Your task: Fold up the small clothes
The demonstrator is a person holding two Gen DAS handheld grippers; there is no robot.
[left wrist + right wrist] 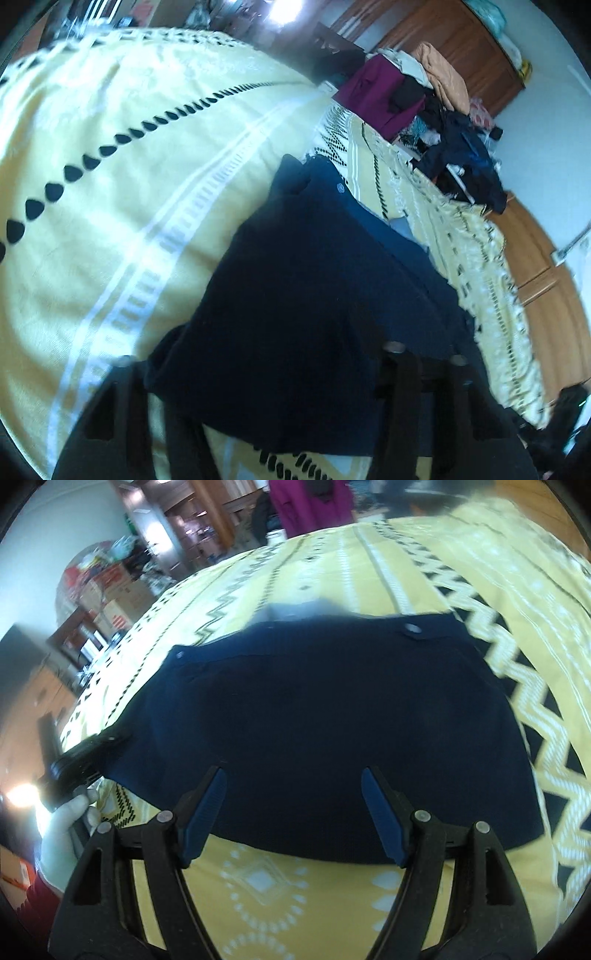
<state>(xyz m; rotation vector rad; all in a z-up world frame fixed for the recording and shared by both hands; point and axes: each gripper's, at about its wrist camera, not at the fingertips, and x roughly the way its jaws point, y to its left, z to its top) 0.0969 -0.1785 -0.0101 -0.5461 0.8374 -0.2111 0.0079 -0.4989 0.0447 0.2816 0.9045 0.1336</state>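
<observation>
A navy garment (325, 709) with snap buttons (412, 629) along its far edge lies spread flat on the yellow patterned bedcover (369, 897). My right gripper (293, 775) is open, its blue pads (380, 812) hovering over the garment's near hem with nothing between them. My left gripper (92, 753), held by a white-gloved hand (62, 834), sits at the garment's left edge. In the left wrist view the navy garment (295, 258) fills the space between the fingers. The left gripper (273, 332) has its arms spread wide, and the cloth hides its pads.
The bedcover (110, 147) stretches away to the left. Past the bed's far edge, a pile of clothes (424, 99) includes a magenta piece (376, 92), with a wooden wardrobe (461, 48) behind it. Stacked boxes (118, 602) and shelves stand beyond the bed.
</observation>
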